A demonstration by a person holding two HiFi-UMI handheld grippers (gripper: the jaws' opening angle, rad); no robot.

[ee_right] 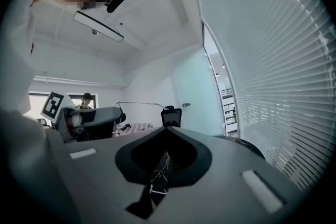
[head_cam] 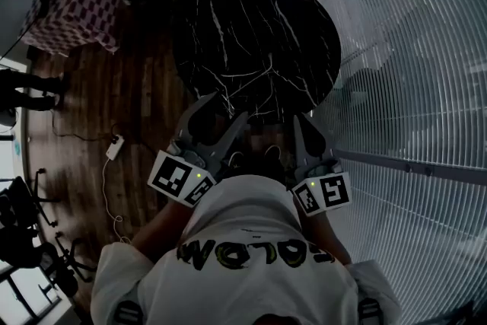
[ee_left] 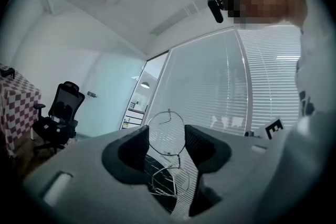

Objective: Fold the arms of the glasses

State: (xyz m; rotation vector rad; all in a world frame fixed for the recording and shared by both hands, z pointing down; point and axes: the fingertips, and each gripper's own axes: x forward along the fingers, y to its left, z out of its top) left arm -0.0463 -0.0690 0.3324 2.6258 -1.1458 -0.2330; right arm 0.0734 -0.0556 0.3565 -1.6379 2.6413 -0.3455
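Glasses [ee_left: 177, 155] stand gripped between your left tongs [ee_left: 167, 132] near the black marble surface [head_cam: 259, 27]; your right tongs [ee_right: 167, 131] are closed.

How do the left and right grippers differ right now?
The left gripper has its jaws apart, holding the glasses between them; the right gripper has its jaws shut, with nothing clearly held. In the head view the left gripper's jaws spread in a V, the right gripper's lie together. Both sit close to the person, near the black table.
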